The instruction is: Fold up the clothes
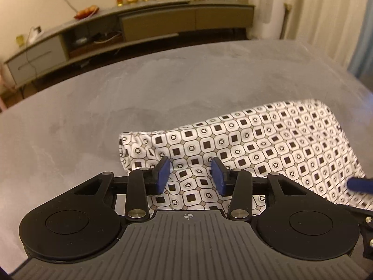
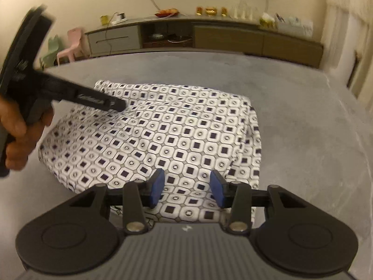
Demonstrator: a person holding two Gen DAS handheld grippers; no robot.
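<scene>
A white garment with a black square and circle print [image 1: 256,144] lies folded into a rough rectangle on the grey surface [image 1: 116,98]. My left gripper [image 1: 191,175] is open and empty, hovering over the garment's near left part. My right gripper [image 2: 186,186] is open and empty over the garment's [image 2: 163,128] near right edge. In the right wrist view the left gripper's black body [image 2: 70,95] reaches in from the left, held by a hand [image 2: 21,135]. A blue pad of the right gripper [image 1: 359,184] shows at the right edge of the left wrist view.
The grey surface [image 2: 303,116] stretches around the garment on all sides. A long low sideboard [image 2: 209,35] with bottles and gold items stands along the far wall. Small pink and green chairs [image 2: 67,46] stand at the left. Curtains [image 1: 338,11] hang on the right.
</scene>
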